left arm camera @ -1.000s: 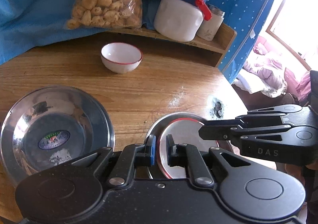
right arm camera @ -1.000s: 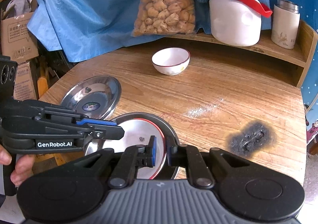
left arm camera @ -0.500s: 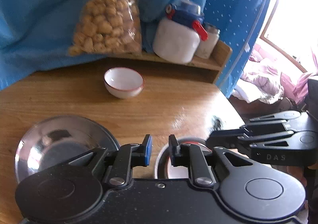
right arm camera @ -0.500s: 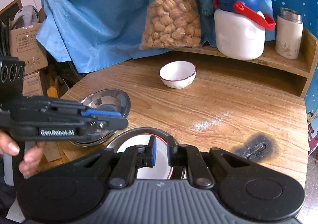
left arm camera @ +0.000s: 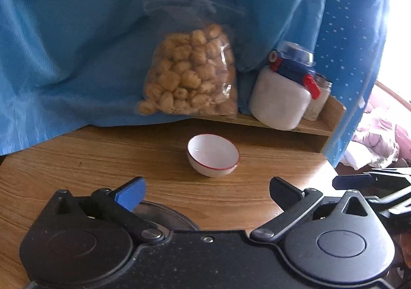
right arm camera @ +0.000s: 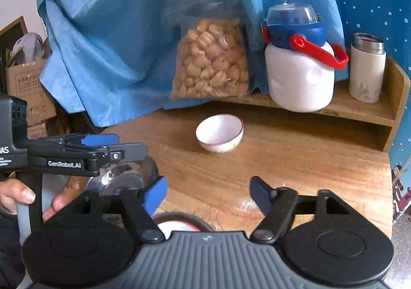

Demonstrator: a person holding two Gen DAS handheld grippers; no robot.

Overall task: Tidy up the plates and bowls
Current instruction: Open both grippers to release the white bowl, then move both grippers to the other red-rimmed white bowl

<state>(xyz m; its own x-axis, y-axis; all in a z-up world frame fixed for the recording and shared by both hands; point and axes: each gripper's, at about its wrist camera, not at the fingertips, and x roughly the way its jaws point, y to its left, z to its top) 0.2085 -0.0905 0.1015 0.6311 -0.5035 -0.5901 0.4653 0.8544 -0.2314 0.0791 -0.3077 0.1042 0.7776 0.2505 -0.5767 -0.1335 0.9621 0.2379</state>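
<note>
A small white bowl [left arm camera: 213, 158] [right arm camera: 219, 132] with a red rim stands upright on the wooden table [left arm camera: 77, 160], ahead of both grippers. My left gripper [left arm camera: 205, 190] [right arm camera: 115, 145] has its jaws opening wide, with nothing between them. My right gripper [right arm camera: 207, 192] [left arm camera: 359, 181] is opening too, also with nothing between its jaws. Just under its body, a red-rimmed white plate [right arm camera: 177, 226] lies in a steel plate [right arm camera: 179, 215], mostly hidden. A second steel plate [right arm camera: 123, 178] lies to the left, under the left gripper. A steel rim [left arm camera: 164, 213] peeks out by the left fingers.
A low wooden shelf [right arm camera: 359, 112] at the table's back carries a bag of snacks [right arm camera: 210, 60], a white jug [right arm camera: 300, 78] with a blue lid and a white flask [right arm camera: 367, 70]. Blue cloth [left arm camera: 77, 45] hangs behind. Cardboard boxes [right arm camera: 25, 88] stand at the left. A hand [right arm camera: 23, 194] holds the left gripper.
Both grippers were shut at the rim of the red-rimmed plate and have opened and let go. Both have lifted and tipped up, so the plates have slid to the bottom of the views.
</note>
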